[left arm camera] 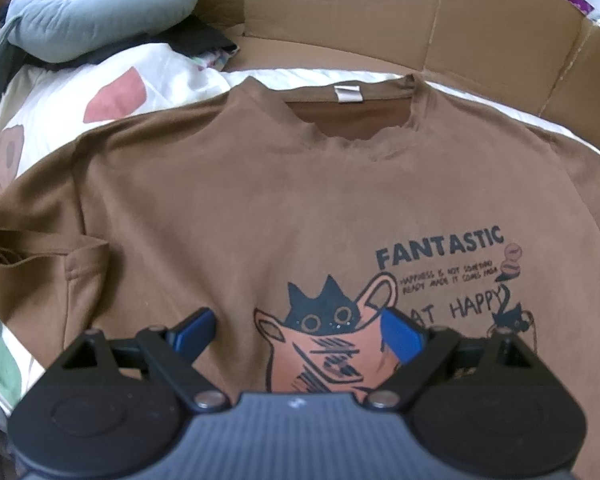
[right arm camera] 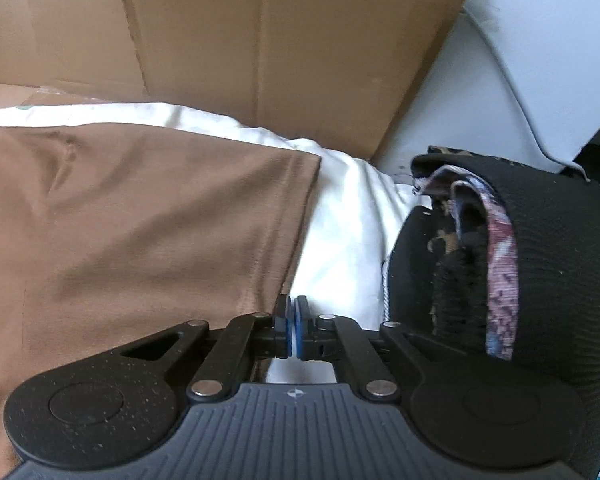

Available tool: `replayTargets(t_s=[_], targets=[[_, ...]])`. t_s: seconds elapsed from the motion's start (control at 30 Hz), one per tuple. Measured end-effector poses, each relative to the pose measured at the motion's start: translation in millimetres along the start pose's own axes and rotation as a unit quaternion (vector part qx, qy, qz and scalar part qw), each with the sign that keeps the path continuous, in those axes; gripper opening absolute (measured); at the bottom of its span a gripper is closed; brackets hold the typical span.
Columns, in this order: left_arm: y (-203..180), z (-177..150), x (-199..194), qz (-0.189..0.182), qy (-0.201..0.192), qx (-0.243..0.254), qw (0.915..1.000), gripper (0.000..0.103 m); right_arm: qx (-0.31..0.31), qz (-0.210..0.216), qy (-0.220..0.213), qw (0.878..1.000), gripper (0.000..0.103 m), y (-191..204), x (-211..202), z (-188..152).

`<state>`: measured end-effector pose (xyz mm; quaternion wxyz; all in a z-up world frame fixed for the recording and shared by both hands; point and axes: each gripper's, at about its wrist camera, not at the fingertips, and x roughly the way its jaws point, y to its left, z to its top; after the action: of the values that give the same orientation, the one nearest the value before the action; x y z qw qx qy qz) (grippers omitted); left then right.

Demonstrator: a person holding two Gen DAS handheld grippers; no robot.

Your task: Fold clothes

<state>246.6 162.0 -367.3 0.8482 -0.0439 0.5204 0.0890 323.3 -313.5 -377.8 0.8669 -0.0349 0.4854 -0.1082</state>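
One brown T-shirt [left arm camera: 228,208] takes up most of the left wrist view, spread front up on a white patterned quilt [left arm camera: 60,92], collar away from the camera and the cat-in-a-mug print [left arm camera: 320,344] nearest the gripper. It looks laid flat as the starting shape for a fold; none of its body is doubled over yet, so the task seems to be at its beginning. Flattened cardboard [left arm camera: 380,12] stands behind the bedding like a backdrop, and a grey-blue curved pillow [left arm camera: 96,4] lies well apart at the far left.

In the right wrist view the shirt's right sleeve [right arm camera: 204,200] lies flat with its hemmed end toward the white bedding [right arm camera: 340,232]. A dark bundle of clothes [right arm camera: 540,260] with a patterned strip [right arm camera: 500,280] sits just beside the bedding at the right, probably waiting its turn or already done.

The shirt's left sleeve [left arm camera: 40,276] is rumpled, its cuff turned up, and would want smoothing or tucking in.

The left gripper [left arm camera: 296,332] hovers over the print with jaws spread wide and nothing between them. The right gripper [right arm camera: 293,328] has its jaws clenched at the sleeve's lower edge, blue pads nearly touching; whether cloth is pinched there cannot be told, since the seam passes just behind the fingers.
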Motion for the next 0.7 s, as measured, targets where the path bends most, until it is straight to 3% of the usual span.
replayTargets(t_s=[0.13, 0.27, 0.5, 0.7], targets=[[0, 0, 0, 0.001, 0.001, -0.001, 1.0000, 0.091, 0.019, 0.020, -0.019, 0.999, 0.007, -2, -13, -1], [-2, 1, -1, 0.001, -0.001, 0.003, 1.0000, 0.092, 0.024, 0.060, -0.052, 0.997, 0.033, 4, -32, -6], [-1, 1, -1, 0.000, -0.004, -0.003, 1.0000, 0.092, 0.018, 0.092, -0.064, 0.994, 0.033, 7, -43, -16], [0, -1, 0, 0.001, 0.000, -0.002, 1.0000, 0.092, -0.002, 0.081, -0.045, 0.996, 0.033, 9, -33, -30]])
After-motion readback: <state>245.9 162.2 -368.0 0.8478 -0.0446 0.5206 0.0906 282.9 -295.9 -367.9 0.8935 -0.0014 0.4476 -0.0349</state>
